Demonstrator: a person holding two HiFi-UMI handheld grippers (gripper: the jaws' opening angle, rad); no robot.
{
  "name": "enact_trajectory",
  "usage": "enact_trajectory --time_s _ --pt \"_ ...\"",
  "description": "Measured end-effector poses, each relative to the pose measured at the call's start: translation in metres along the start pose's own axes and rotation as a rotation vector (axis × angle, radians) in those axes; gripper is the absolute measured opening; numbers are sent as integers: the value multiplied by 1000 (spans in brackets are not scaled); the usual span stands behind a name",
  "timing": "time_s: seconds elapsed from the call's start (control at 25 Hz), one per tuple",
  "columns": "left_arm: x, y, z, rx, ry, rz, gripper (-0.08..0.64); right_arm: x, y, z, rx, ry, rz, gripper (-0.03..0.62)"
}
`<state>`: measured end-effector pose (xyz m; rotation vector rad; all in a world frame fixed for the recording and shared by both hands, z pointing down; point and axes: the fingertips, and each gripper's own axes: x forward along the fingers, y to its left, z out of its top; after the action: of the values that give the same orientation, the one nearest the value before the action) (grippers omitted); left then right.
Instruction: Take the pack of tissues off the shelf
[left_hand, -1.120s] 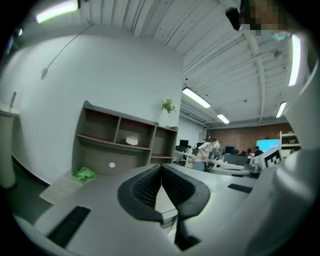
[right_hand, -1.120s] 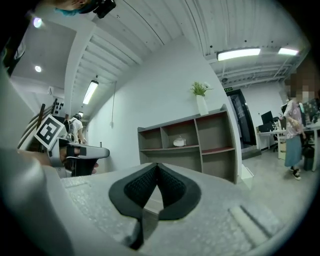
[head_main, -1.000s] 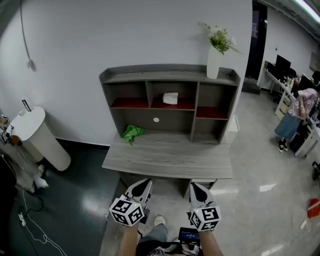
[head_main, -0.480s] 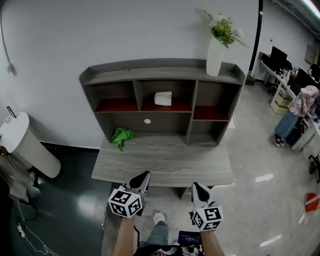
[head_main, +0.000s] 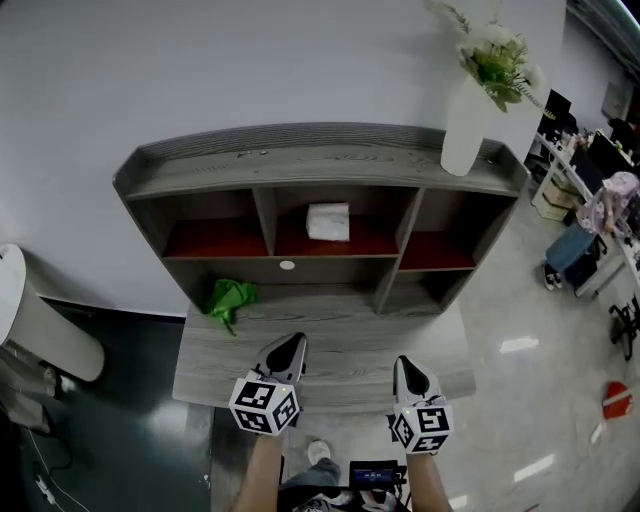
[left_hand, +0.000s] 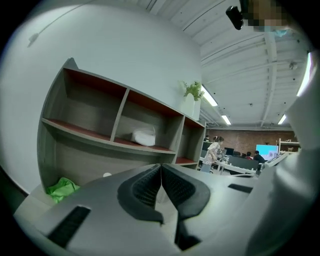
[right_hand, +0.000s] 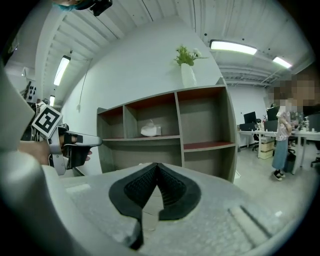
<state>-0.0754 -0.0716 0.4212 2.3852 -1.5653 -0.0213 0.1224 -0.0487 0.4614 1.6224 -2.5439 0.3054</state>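
The white pack of tissues (head_main: 328, 221) lies in the middle upper compartment of the grey shelf unit (head_main: 320, 160), on its red board. It also shows in the left gripper view as a tissue pack (left_hand: 143, 137) and in the right gripper view as a tissue pack (right_hand: 150, 130). My left gripper (head_main: 291, 346) hovers over the desk's front edge, shut and empty. My right gripper (head_main: 406, 367) is beside it, also shut with nothing between its pads. Both are well short of the shelf.
A green cloth (head_main: 229, 297) lies on the desk board (head_main: 340, 340) at the left. A white vase with flowers (head_main: 470, 130) stands on the shelf top at the right. A white cylinder (head_main: 30, 325) stands on the floor left. A person (head_main: 590, 225) stands far right.
The view has come closer to the shelf unit. Both grippers have moved forward and now reach over the desk's front edge. Both stay shut.
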Motion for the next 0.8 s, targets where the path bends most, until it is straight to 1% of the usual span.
enact_trajectory --time_s 0.16,0.36,0.52,0.8 --pt "19 19 11 4 -6 -17 11 28 2 3 3 6 -13 3" --pt "35 39 23 -13 -28 -11 9 52 9 20 -7 -18 4 3" --pt "49 40 35 -3 -35 -24 11 63 6 35 -7 -39 2 3" --pt "79 41 54 9 -62 -52 11 83 -4 48 -22 -60 4 3"
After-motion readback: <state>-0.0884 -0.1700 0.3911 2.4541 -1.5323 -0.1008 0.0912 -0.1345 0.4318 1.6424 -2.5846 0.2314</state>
